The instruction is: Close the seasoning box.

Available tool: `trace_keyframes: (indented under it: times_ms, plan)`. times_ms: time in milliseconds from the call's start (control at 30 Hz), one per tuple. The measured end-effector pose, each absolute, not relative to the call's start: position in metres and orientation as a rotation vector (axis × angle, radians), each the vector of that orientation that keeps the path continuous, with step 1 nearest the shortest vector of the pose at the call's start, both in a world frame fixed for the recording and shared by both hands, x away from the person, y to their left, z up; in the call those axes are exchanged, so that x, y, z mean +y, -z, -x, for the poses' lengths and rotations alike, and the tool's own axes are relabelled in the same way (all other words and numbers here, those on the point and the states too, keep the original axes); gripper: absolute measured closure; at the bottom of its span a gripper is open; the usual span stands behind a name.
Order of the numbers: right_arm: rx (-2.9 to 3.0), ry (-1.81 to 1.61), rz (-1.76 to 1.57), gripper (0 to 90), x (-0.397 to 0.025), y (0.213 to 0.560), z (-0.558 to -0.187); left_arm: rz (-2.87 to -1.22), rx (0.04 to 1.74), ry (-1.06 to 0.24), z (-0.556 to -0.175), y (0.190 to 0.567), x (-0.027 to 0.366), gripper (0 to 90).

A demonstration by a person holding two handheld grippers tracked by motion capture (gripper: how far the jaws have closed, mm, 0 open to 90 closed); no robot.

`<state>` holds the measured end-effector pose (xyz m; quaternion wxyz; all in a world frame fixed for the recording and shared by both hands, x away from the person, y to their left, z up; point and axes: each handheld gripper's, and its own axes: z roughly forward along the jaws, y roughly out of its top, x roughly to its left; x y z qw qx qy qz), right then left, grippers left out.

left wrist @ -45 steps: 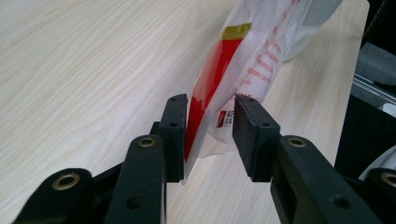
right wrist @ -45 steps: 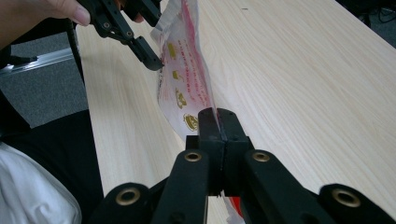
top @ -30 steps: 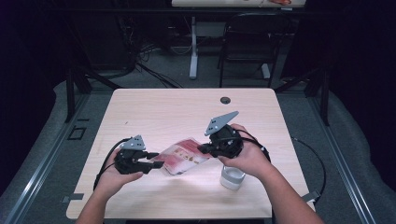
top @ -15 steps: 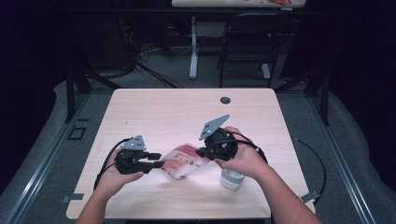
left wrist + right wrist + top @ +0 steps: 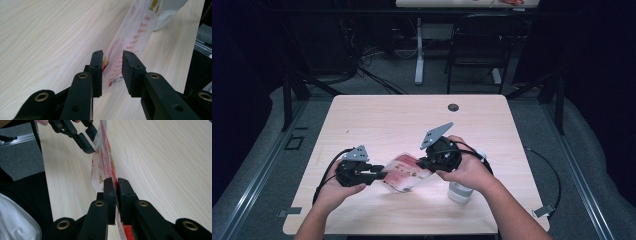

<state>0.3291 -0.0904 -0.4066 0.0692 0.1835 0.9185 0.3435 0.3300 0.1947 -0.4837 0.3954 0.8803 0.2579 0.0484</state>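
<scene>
A clear pouch [image 5: 404, 175] with red print hangs edge-up over the wooden table [image 5: 412, 120], stretched between my two grippers. My right gripper [image 5: 421, 164] is shut on its right end; in the right gripper view the jaws [image 5: 117, 181] pinch the pouch [image 5: 102, 167] along its red edge. My left gripper [image 5: 382, 175] is at the pouch's left end. Its jaws [image 5: 112, 53] stand open on either side of the pouch [image 5: 135, 35], which runs through the gap close to the left jaw. The left gripper [image 5: 91, 138] also shows far off in the right gripper view, straddling the pouch's end.
A white cylindrical container [image 5: 459, 192] stands on the table just under my right hand, beyond the pouch in the left gripper view [image 5: 167, 15]. A dark cable hole [image 5: 453, 107] sits near the far edge. A black chair [image 5: 474, 50] stands behind the table.
My right gripper has drifted a little to the left and down, carrying its end of the pouch. The left hand has hardly moved.
</scene>
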Motion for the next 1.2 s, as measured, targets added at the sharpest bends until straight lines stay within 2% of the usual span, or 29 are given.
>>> trace_keyframes:
  times_ms: [600,800,1200]
  plan:
    - [2.76,-1.109,-0.501,84.7,-0.069,0.404,-0.328,-2.183,0.608,-0.144,-0.322,0.469,0.199,67.9]
    - [2.762,-1.117,-0.484,84.2,-0.06,0.404,-0.328,-2.186,0.609,-0.144,-0.323,0.471,0.201,74.2]
    - [2.76,-1.162,-0.477,78.9,-0.055,0.399,-0.327,-2.189,0.617,-0.115,-0.324,0.471,0.208,73.7]
